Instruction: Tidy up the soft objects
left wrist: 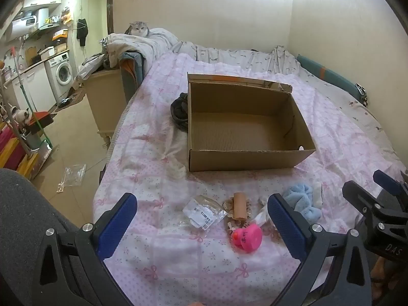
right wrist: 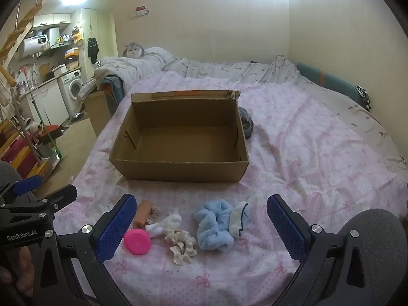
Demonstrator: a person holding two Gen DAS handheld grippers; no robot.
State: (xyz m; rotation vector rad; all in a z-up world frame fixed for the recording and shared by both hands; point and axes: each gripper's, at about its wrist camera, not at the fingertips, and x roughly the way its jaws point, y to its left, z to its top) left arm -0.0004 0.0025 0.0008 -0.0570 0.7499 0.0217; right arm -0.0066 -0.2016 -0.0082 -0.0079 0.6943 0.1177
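On a bed w/ pink bow-print quilt (right wrist: pixel 306 153), an open brown cardboard box (right wrist: pixel 178 170) sits empty, mid-bed. Between box & camera lies a loose cluster of soft items: fluffy light-blue cloth (right wrist: pixel 213 227), white sock w/ dark trim (right wrist: pixel 239 216) touching it, cream ruffled scrunchie (right wrist: pixel 181 244), white fabric bit (right wrist: pixel 165 223), round pink plastic toy (right wrist: pixel 137 242), tan tube (right wrist: pixel 144 213). Task looks unstarted: nothing in box yet. Next move prob. calls for lowering one gripper onto one item, e.g. the blue cloth, & pinching it. Left gripper (left wrist: pixel 201 221) & right gripper (right wrist: pixel 201 221) both hover above the cluster, jaws spread wide, holding & touching nothing.
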